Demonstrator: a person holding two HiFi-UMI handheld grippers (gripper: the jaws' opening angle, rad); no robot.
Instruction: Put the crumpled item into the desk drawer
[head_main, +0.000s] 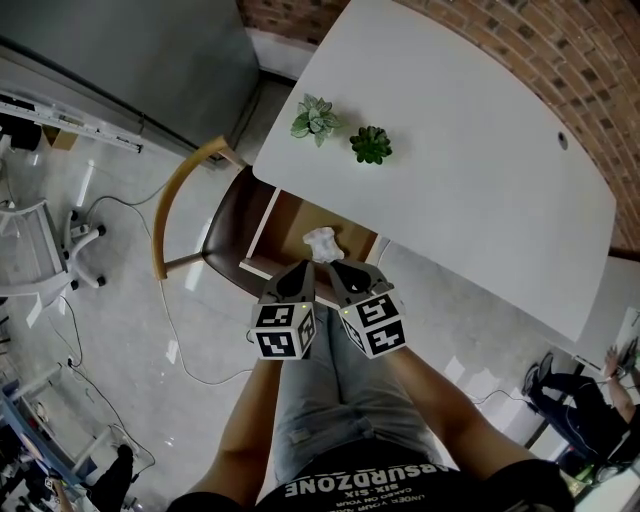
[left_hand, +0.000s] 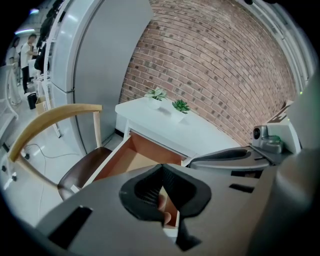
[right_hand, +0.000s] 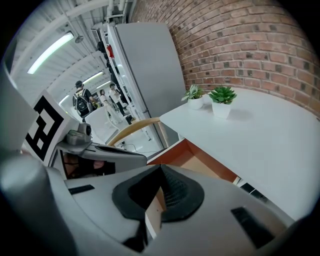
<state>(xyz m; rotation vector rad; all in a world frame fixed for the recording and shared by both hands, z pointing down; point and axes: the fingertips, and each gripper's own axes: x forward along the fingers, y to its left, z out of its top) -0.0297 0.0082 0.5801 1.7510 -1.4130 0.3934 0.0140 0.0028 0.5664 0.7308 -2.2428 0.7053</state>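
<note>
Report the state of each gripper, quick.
Left gripper: closed, holding nothing.
Right gripper: closed, holding nothing.

Red brick wall (head_main: 600, 60) behind a white desk (head_main: 450, 170), with a pale green plant (head_main: 317, 119) and a darker one (head_main: 371, 145) near its edge. A chair (head_main: 185, 200) with a curved wooden back stands at the desk. The pale floor (head_main: 120, 330) is glossy, a thin cable (head_main: 165, 310) trailing across it. There's a tall grey cabinet (right_hand: 150, 70), and a strip light (right_hand: 50, 52) glows overhead.
</note>
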